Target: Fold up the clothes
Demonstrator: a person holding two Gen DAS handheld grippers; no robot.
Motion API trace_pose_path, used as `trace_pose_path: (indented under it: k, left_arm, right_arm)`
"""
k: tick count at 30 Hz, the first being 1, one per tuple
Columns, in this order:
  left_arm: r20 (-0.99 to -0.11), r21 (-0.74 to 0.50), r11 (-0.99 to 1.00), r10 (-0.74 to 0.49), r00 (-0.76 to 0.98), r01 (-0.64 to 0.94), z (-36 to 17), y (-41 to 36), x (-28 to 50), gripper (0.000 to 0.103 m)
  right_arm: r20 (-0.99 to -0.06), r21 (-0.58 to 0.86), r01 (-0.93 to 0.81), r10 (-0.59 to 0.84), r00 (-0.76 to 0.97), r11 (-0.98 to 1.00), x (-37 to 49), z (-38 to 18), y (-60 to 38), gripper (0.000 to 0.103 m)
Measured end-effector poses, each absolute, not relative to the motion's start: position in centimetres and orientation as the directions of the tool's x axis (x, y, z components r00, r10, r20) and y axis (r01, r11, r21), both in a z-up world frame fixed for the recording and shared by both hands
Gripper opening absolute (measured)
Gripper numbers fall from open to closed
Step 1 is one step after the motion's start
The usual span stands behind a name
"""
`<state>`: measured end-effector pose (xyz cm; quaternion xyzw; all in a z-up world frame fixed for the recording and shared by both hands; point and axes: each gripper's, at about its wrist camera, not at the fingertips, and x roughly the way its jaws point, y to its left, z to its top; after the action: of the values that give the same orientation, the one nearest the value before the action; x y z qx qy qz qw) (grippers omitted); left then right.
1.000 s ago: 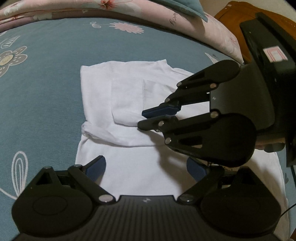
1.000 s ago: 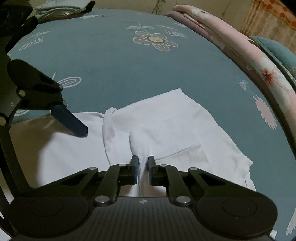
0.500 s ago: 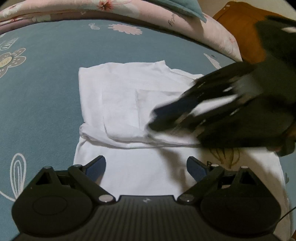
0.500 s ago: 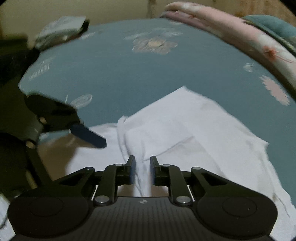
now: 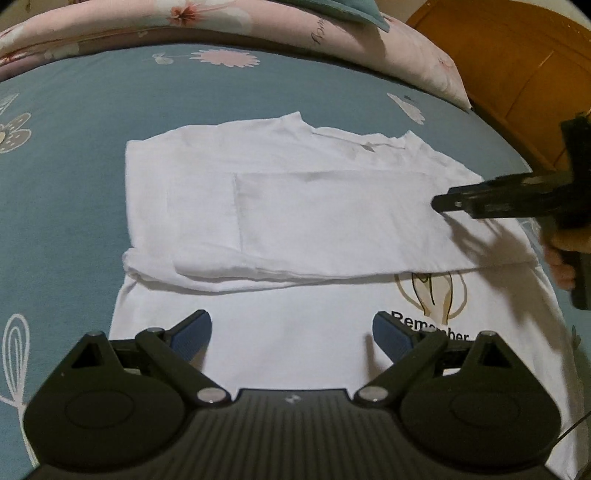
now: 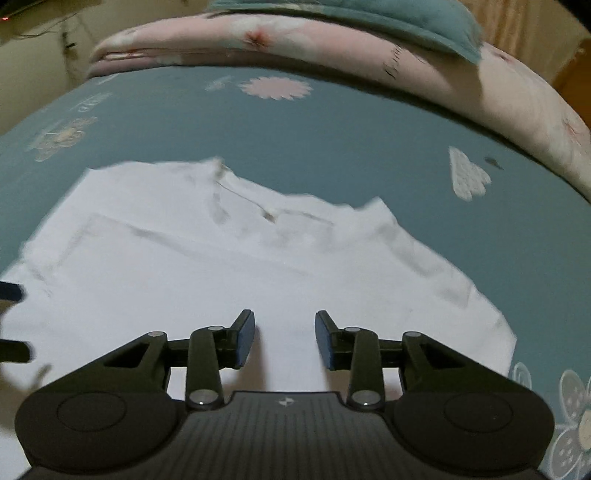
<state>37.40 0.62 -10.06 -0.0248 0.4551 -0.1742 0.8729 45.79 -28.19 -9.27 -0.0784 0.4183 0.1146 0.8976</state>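
left wrist view: the left claw (image 5: 291, 330) sits over the near part of a white cotton t-shirt (image 5: 295, 221), fingers spread wide, nothing between the blue pads (image 5: 194, 330). the t-shirt lies flat on a teal bedsheet with flower prints (image 5: 66, 184). its upper portion is folded over, forming a doubled band with a soft rolled edge across the middle. a printed graphic with black lettering (image 5: 430, 310) shows below that fold, on the right. the right claw (image 5: 448, 203) enters from the right edge, over the right end of the folded band, gripped by a hand (image 5: 559, 258); whether it touches the cloth cannot be told. a pink floral quilt (image 5: 221, 18) runs along the far side of the bed, and an orange wooden panel (image 5: 517, 66) stands at upper right.

right wrist view: the picture is motion-blurred. the right claw (image 6: 284, 339) stands partly spread; its jaws have just been opening, and nothing is between them. the white t-shirt (image 6: 221, 266) lies beneath and ahead of it, neckline toward the far side. the teal bedsheet (image 6: 332, 140) and the pink quilt (image 6: 406, 59) lie beyond.
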Motion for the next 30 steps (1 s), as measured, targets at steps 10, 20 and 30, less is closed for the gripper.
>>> trace_pose_path:
  k: [10, 20, 30]
  left_arm:
    - [-0.744, -0.254, 0.916, -0.389, 0.543, 0.309, -8.4, 0.6, 36.5, 0.094]
    - [-0.768, -0.237, 0.902, -0.401, 0.500, 0.360, -10.0, -1.4, 36.6, 0.097]
    - [-0.761, -0.281, 0.897, -0.424, 0.490, 0.341, -10.6, -0.6, 37.0, 0.098]
  right_arm:
    - [-0.716, 0.216, -0.008, 0.164, 0.679, 0.976, 42.9, -6.3, -39.0, 0.052]
    - [-0.779, 0.231, -0.019, 0.197, 0.595, 0.973, 38.7, -9.4, -39.8, 0.043]
    - [-0.727, 0.110, 0.012, 0.072, 0.683, 0.994, 39.6, -7.2, -38.6, 0.045]
